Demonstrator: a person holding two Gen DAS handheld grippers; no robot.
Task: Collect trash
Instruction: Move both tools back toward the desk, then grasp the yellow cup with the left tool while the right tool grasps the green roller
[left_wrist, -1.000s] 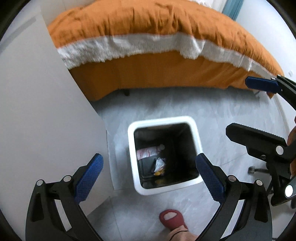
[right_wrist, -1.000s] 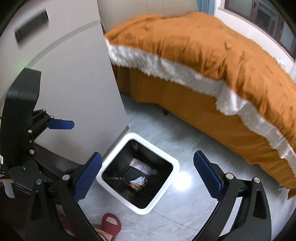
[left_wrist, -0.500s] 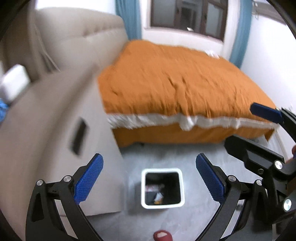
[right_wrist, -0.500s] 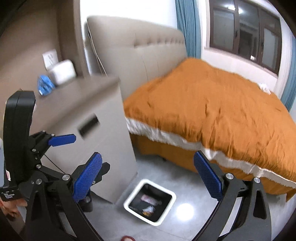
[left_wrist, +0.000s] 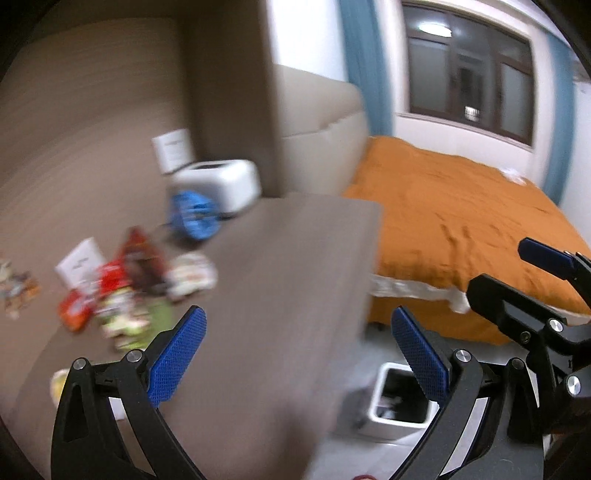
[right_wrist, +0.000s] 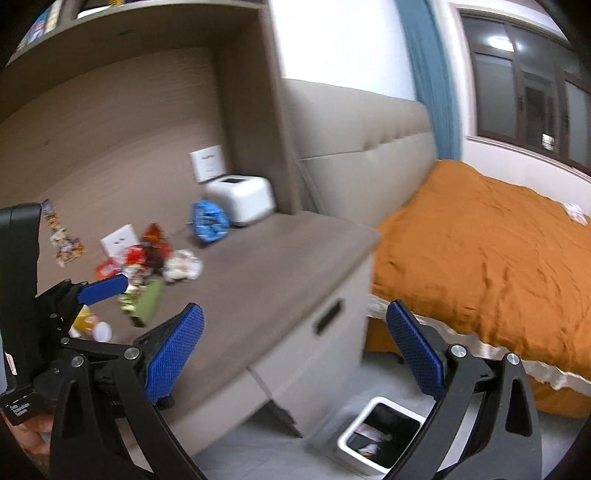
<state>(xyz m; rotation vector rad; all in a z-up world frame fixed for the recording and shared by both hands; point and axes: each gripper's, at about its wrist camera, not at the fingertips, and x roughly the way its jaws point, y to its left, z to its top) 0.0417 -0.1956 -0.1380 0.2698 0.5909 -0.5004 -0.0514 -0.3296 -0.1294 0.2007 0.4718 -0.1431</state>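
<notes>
**Both grippers are hanging empty over the cabinet, with the wrappers waiting at the back**

The left gripper (left_wrist: 297, 350) is standing wide open with nothing between its blue pads, and the right gripper (right_wrist: 293, 347) is gaping just as wide and holding nothing; both are pointing over the brown cabinet top (right_wrist: 258, 266); the wrappers (right_wrist: 147, 262) are lying in a loose heap toward the back left of that top, near the rear wall, with a blue bag (right_wrist: 208, 221) apart from them beside a white box (right_wrist: 242, 199) at the back right corner.

To do this step well, I would say, one gripper should be going for a single wrapper at the near edge of the heap, closing on a raised fold rather than scooping flat; the left-hand view is blurred, so the exact pieces are hard to tell apart.

The front of the cabinet top is lying bare, giving open room for coming in low; the alcove side wall is closing in the right rear corner; the bin (right_wrist: 380, 435) is standing on the floor below the cabinet's right front corner, beside the orange bed (right_wrist: 498, 251), so the carry looks short and unobstructed over that edge.
</notes>
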